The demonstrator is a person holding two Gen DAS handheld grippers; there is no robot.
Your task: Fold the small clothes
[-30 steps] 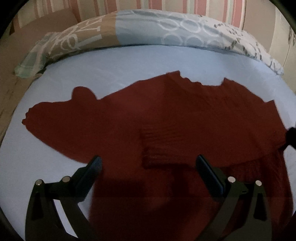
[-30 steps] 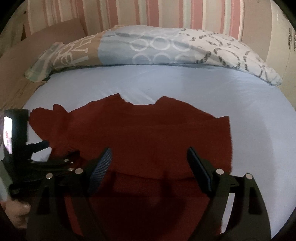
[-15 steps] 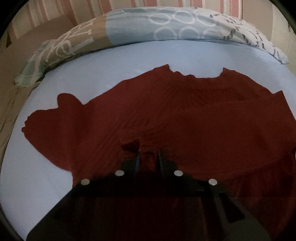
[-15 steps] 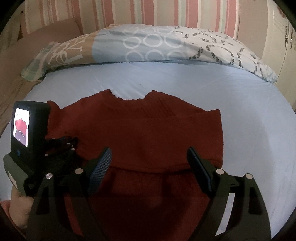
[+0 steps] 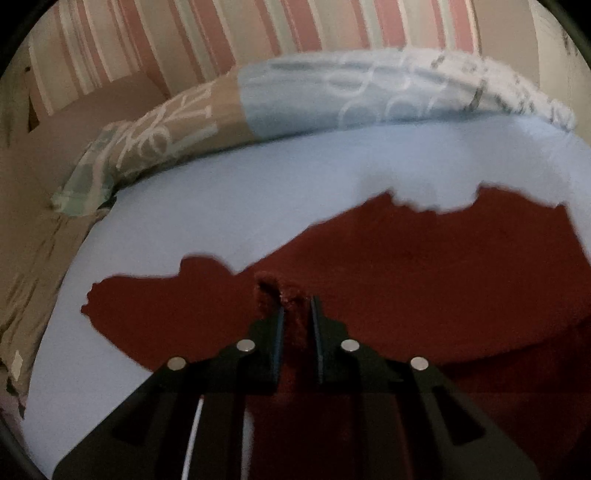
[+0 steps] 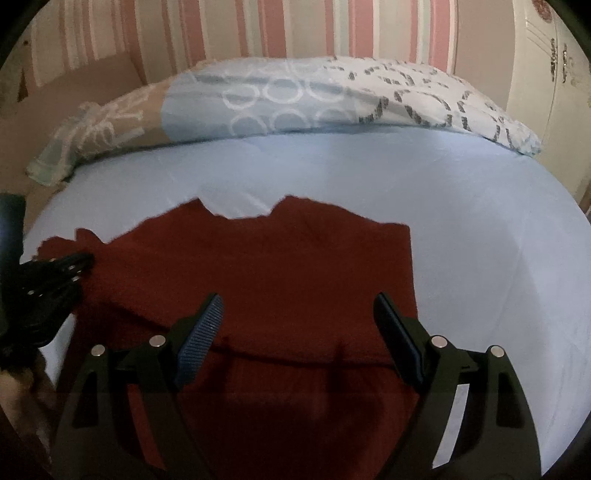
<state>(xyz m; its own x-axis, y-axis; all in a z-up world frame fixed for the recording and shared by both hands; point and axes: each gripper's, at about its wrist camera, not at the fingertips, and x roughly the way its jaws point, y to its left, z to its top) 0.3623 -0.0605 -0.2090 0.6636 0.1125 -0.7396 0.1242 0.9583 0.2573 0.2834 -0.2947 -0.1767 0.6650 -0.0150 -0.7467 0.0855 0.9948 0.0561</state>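
Observation:
A dark red knit sweater point(image 5: 424, 273) lies spread on the light blue bed sheet point(image 5: 258, 192); it also shows in the right wrist view point(image 6: 280, 269). One sleeve stretches out to the left point(image 5: 155, 306). My left gripper point(image 5: 295, 314) is shut on a pinched bunch of the sweater's fabric and holds it lifted off the sheet. It shows at the left edge of the right wrist view point(image 6: 59, 273). My right gripper point(image 6: 297, 314) is open and empty, hovering above the sweater's lower body with a fold line across it.
A patterned pillow point(image 6: 295, 99) lies along the far side of the bed, below a striped wall point(image 6: 258, 29). A brown cover point(image 5: 33, 236) lies off the bed's left side. A white cabinet point(image 6: 546, 74) stands at the right.
My left gripper closed on the sweater's folded sleeve cuff and has lifted it, moving back and left. My right gripper stayed open above the sweater.

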